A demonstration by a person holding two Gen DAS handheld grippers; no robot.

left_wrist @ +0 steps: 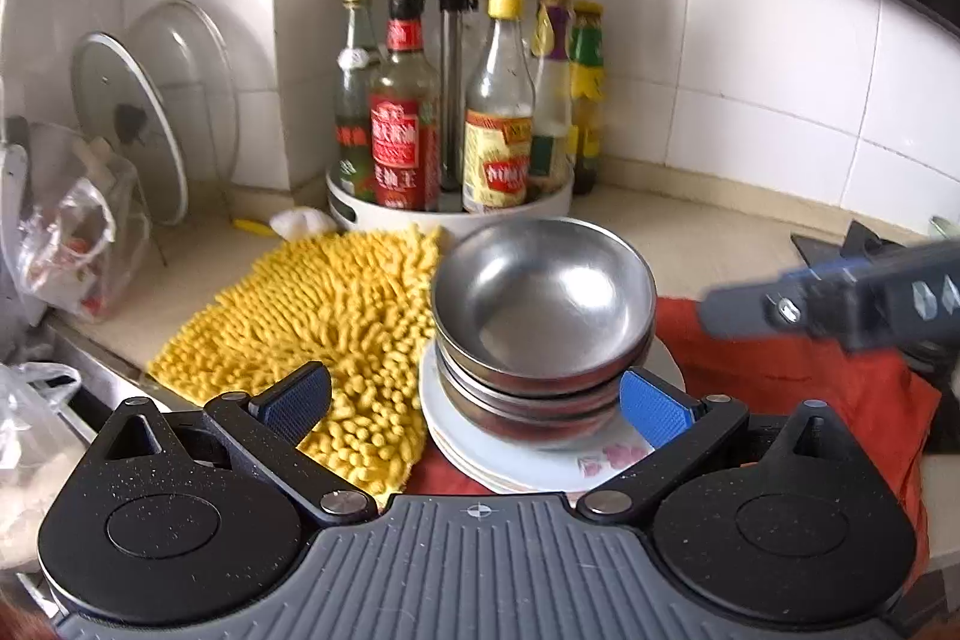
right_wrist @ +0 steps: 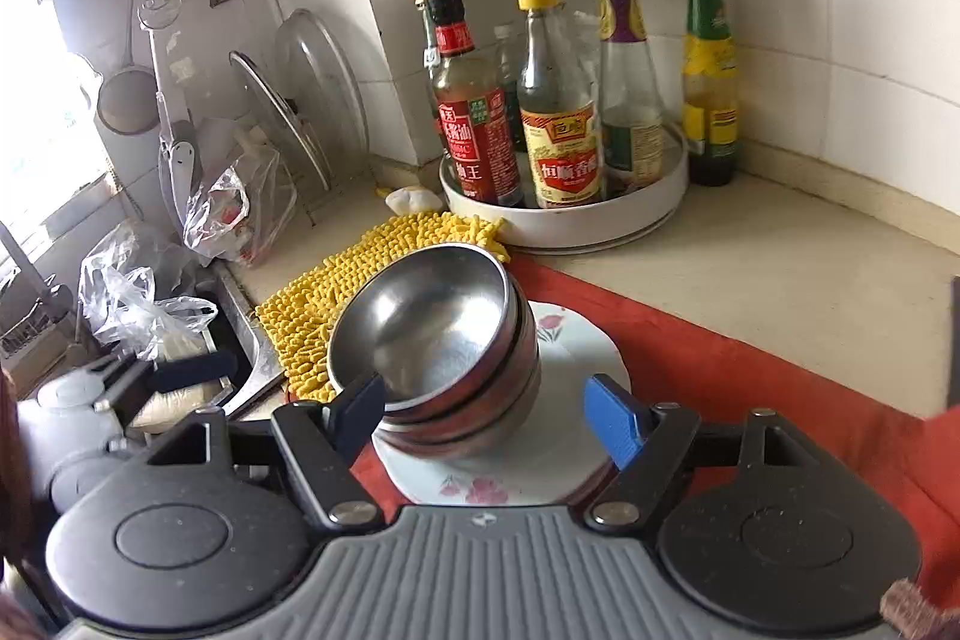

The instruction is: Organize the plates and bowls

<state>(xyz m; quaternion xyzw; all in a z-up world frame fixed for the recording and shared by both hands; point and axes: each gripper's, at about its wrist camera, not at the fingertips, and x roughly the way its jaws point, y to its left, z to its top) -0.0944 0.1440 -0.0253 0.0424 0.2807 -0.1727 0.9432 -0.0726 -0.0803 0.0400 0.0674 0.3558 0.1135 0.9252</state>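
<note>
Centrally on the counter point(right_wrist: 780, 268), near its front edge, three nested steel bowls point(left_wrist: 543, 304) sit mouth-up on a stack of white floral plates point(right_wrist: 576, 340). In the right wrist view the bowl stack leans, its open mouths tipped toward the sink side; in the left wrist view it looks closer to upright, so the amount of tilt is hard to judge through the fisheye. The plates lie flat on a red cloth point(right_wrist: 750, 358), and a yellow chenille mat point(left_wrist: 336, 304) lies just beside them toward the sink point(right_wrist: 252, 358) at the counter's left edge.

The left gripper point(left_wrist: 477, 400) hovers in front of the stack with its jaws spread wide; its blue pads point(left_wrist: 654, 412) flank the lower bowls and appear not to touch them. The right gripper point(right_wrist: 486, 415) is likewise spread apart, one finger on either side of the bowl stack above the plates, with nothing pressed between them. From the left wrist camera the right gripper shows only as a blurred dark bar entering from the right edge.

At the counter's back corner stands a two-tier white turntable rack point(right_wrist: 564, 214) full of sauce bottles point(right_wrist: 480, 124). Glass pot lids point(left_wrist: 144, 118) lean against the tiled wall on the left. The near rims of the plates are hidden behind the gripper bodies, so the number of plates cannot be counted, and the lowest bowl is mostly covered by the ones above.
</note>
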